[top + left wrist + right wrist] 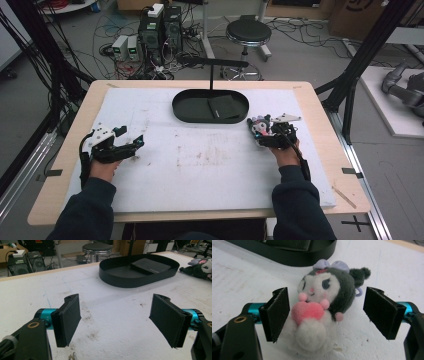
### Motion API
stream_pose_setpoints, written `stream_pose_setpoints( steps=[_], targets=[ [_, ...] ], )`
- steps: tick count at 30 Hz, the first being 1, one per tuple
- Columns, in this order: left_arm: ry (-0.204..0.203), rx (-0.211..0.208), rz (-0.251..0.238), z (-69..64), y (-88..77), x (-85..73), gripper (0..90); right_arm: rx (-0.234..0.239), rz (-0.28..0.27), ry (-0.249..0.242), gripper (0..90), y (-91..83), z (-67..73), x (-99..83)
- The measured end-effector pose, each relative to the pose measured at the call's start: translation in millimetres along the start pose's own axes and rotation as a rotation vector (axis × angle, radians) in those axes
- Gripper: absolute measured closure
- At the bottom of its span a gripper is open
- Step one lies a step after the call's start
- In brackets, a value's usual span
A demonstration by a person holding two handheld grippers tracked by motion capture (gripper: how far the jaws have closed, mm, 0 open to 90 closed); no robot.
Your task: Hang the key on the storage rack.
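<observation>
Plush toy (317,312) lies between the open right gripper (325,312) jaws, ready for grabbing. Left gripper (116,320) waits open, holding nothing; the tray (117,281) sits at its twelve o'clock.

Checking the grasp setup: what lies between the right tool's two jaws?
In the right gripper view, a plush toy holding a pink heart lies on the white mat between the open jaws of the right tool, nearer one jaw.

plush toy (319,310) right of tray (190,114), on table (200,165)
</observation>
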State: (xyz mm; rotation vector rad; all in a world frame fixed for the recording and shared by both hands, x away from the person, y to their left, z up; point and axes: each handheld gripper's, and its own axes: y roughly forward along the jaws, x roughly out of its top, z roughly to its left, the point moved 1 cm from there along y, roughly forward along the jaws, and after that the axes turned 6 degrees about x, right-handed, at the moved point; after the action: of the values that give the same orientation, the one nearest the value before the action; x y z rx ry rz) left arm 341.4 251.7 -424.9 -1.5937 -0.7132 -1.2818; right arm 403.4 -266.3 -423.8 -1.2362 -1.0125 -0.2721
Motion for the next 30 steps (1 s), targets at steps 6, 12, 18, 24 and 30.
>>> stream_pose_setpoints(
  steps=[6,12,18,24,30],
  targets=[
    [-0.002,0.0,0.003,0.2,1.2,-0.5,24.3,0.001,0.06,-0.037,21.5,13.8,7.0,-2.1],
    [-0.003,-0.002,0.002,0.0,1.3,-0.1,24.3,-0.066,0.047,-0.105,27.2,10.2,14.6,1.2],
    [0.0,-0.003,0.005,0.3,2.2,-0.1,24.6,-0.001,0.09,-0.049,20.6,19.6,12.6,-2.5],
    [0.0,-0.004,0.007,0.4,2.1,-0.2,24.9,0.025,0.099,-0.069,40.0,21.4,11.0,-1.3],
    [-0.004,-0.002,0.005,-0.1,1.8,-0.1,25.1,0.087,0.065,-0.002,46.7,10.6,-0.6,-0.3]
  ],
)
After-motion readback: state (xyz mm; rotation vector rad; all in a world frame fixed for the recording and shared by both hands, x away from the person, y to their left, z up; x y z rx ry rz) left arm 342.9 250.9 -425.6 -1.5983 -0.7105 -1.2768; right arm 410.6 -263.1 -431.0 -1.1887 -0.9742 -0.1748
